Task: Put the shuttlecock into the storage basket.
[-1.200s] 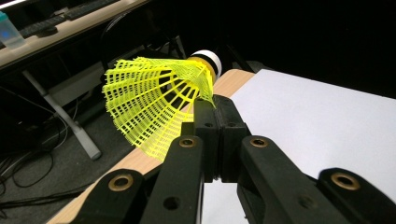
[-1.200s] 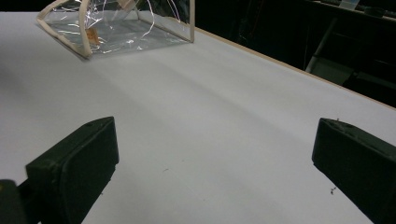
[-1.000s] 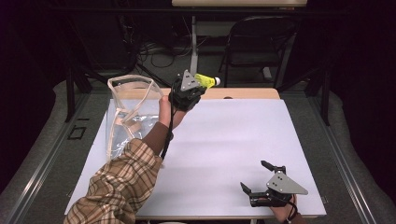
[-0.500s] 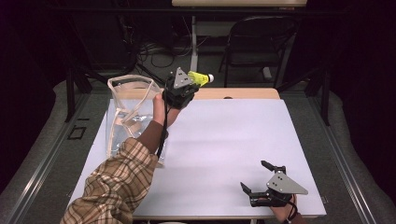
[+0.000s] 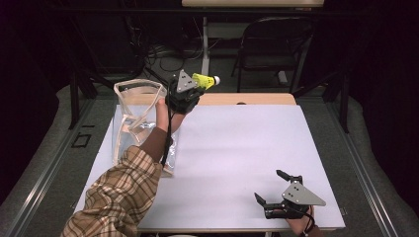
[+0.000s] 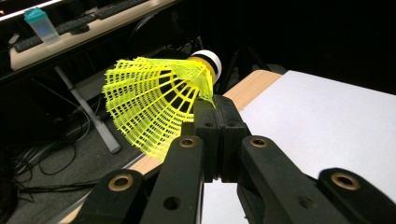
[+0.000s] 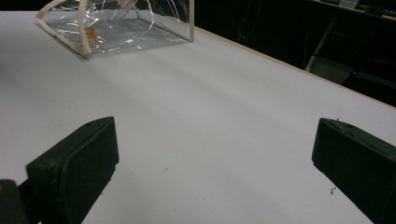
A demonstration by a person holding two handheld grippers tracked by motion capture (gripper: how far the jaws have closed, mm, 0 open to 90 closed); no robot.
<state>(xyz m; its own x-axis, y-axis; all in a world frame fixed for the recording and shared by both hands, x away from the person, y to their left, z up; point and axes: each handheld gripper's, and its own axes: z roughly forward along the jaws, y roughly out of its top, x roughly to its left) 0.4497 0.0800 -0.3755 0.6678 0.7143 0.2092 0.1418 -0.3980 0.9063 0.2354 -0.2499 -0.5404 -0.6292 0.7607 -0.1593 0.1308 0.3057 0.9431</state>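
i see a white tabletop (image 5: 237, 148) in a dark room, a chair (image 5: 269, 47) behind it. the left gripper view adds a teal-capped bottle (image 6: 41, 26) on a desk. my left gripper (image 5: 190, 88) pinches the yellow shuttlecock (image 6: 154, 105) by its skirt, above the far edge, beside the clear bag (image 5: 138, 121). my right gripper (image 5: 272, 187) rests agape at the near right corner.

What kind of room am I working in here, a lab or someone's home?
Most likely a lab or recording workspace, not a home. The white-covered table stands among dark surroundings, loose cables trail across the floor behind it, and a desk with keyboards stands nearby.
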